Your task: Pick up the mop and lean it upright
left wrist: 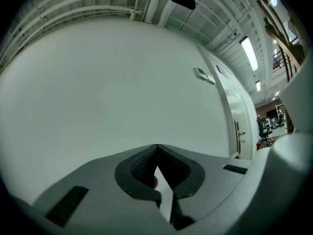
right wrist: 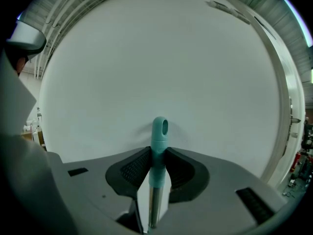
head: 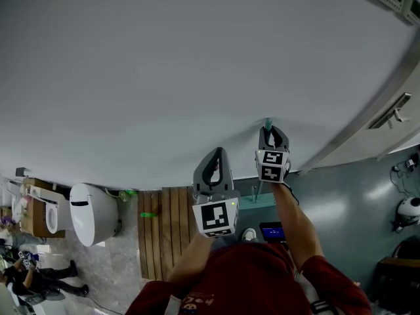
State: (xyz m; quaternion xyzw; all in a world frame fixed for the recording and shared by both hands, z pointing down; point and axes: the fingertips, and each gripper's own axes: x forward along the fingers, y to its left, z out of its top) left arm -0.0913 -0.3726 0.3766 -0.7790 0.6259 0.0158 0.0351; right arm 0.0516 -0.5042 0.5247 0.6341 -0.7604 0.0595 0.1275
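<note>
Mop handle [right wrist: 157, 146] stands upright between the pads of the right gripper [right wrist: 157, 154], which clamp its teal grip just under the holed cap. The steel shaft drops away below the jaws. The left gripper [left wrist: 156, 149] is clenched on nothing, its jaw tips meeting. Both grippers point at the white wall [head: 164, 64], the right one further forward, with the cap near the wall. Wooden decking [head: 167, 231] and a toilet [head: 92, 212] lie below, and a door [left wrist: 239, 126] is at the right.
</note>
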